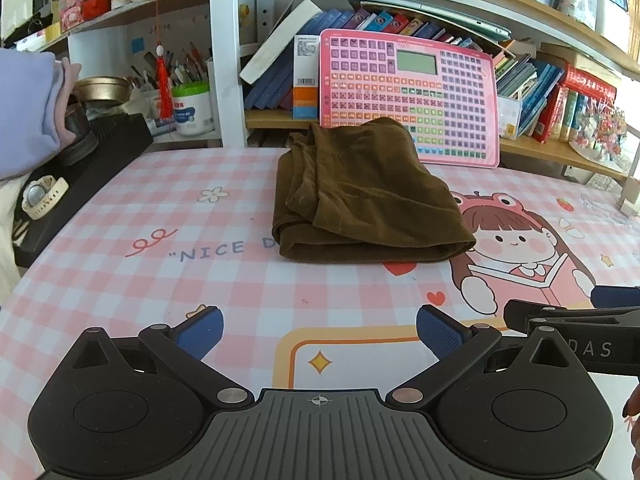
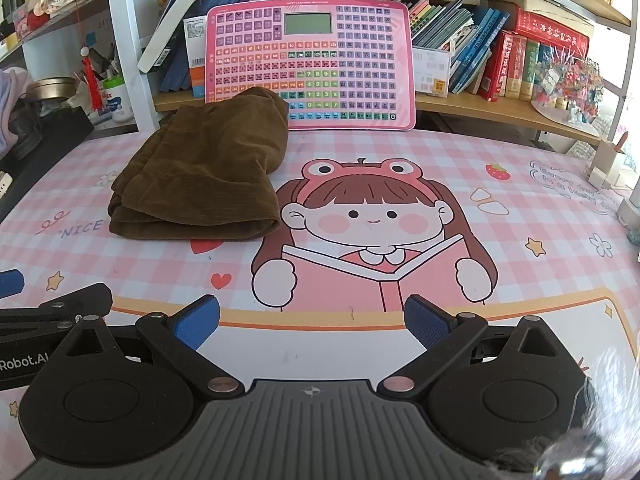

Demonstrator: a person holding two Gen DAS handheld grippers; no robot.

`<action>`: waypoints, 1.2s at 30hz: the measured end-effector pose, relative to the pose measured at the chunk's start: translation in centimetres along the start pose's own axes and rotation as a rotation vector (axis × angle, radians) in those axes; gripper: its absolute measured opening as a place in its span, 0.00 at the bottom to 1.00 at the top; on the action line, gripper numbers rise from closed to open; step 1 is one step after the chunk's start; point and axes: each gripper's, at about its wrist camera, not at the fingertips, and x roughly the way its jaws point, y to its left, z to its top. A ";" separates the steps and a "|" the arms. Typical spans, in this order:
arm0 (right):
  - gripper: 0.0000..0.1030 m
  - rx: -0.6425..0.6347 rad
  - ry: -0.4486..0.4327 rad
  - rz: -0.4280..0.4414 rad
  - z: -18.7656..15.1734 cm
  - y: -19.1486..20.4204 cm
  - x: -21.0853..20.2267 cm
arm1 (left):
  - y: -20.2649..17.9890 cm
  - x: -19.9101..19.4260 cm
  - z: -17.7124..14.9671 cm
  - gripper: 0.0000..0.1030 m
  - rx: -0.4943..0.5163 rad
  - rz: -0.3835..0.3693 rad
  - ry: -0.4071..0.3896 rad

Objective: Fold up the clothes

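Lying folded into a thick, soft rectangle, the brown garment [image 1: 368,196] shows a fine ribbed, velvety nap, with layered edges stacked along its near side and rumpled folds on top. It rests on the surface [image 1: 120,208], which is covered by a smooth pink-and-white checked mat printed with a cartoon girl [image 2: 372,220] reading a book; the garment sits just beside that girl, covering part of the printed words "NICE D". Directly behind the garment, a flat pink learning board [image 1: 412,96] with rows of small coloured keys and a grey screen leans against a shelf of books [image 2: 480,52], its lower corner hidden by the cloth. Farther from the garment stand a white tub of pens [image 1: 192,108], a red tassel [image 1: 163,84] and a black box [image 1: 80,176] with a pale wristwatch [image 1: 40,196] on it. A lilac sleeve [image 1: 28,112] enters beside that box.

The left claw [image 1: 320,336] is spread wide, blue textured pads apart, empty, well short of the garment. The right claw [image 2: 312,324] is likewise spread and empty, near the girl's book, with the garment well apart from it
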 end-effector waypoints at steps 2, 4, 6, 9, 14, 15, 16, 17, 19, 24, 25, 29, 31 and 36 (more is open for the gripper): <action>0.97 0.000 0.002 0.000 0.0 0.0 0.0 | -0.1 0.0 0.0 1.00 0.000 0.001 0.001; 0.97 0.000 0.003 -0.001 0.1 -0.1 0.1 | -0.1 0.1 0.0 1.00 -0.002 0.002 0.004; 0.97 0.000 0.005 -0.001 0.1 -0.1 0.1 | -0.1 0.1 0.0 1.00 -0.003 0.002 0.005; 0.97 0.000 0.007 0.000 0.1 -0.1 0.2 | -0.1 0.2 0.0 1.00 -0.005 0.002 0.008; 0.97 0.000 0.011 0.000 0.1 -0.2 0.3 | -0.2 0.2 0.1 1.00 -0.008 0.008 0.011; 0.97 0.000 0.012 0.001 0.1 -0.2 0.4 | -0.2 0.2 0.1 1.00 -0.009 0.010 0.011; 0.97 0.000 0.013 0.002 0.1 -0.1 0.4 | -0.2 0.1 0.1 1.00 -0.009 0.009 0.007; 0.97 0.000 0.014 0.003 0.1 -0.1 0.4 | -0.2 0.1 0.1 1.00 -0.009 0.008 0.003; 0.97 -0.002 0.016 0.004 0.1 -0.1 0.4 | -0.1 0.2 0.1 1.00 -0.008 0.015 0.015; 0.97 -0.004 0.021 0.012 0.0 0.0 0.5 | 0.2 0.2 -0.1 1.00 -0.022 0.017 0.021; 0.97 -0.003 0.023 0.011 0.0 0.0 0.5 | 0.2 0.2 -0.1 1.00 -0.024 0.012 0.019; 0.97 0.001 0.027 0.007 0.0 -0.1 0.6 | 0.0 0.1 0.0 1.00 -0.015 -0.001 0.008; 0.97 0.001 0.026 0.006 0.0 -0.1 0.6 | 0.0 0.0 0.0 1.00 -0.014 -0.006 0.005; 0.97 0.002 0.020 0.007 0.0 -0.1 0.4 | 0.1 0.1 0.2 1.00 -0.029 -0.028 0.024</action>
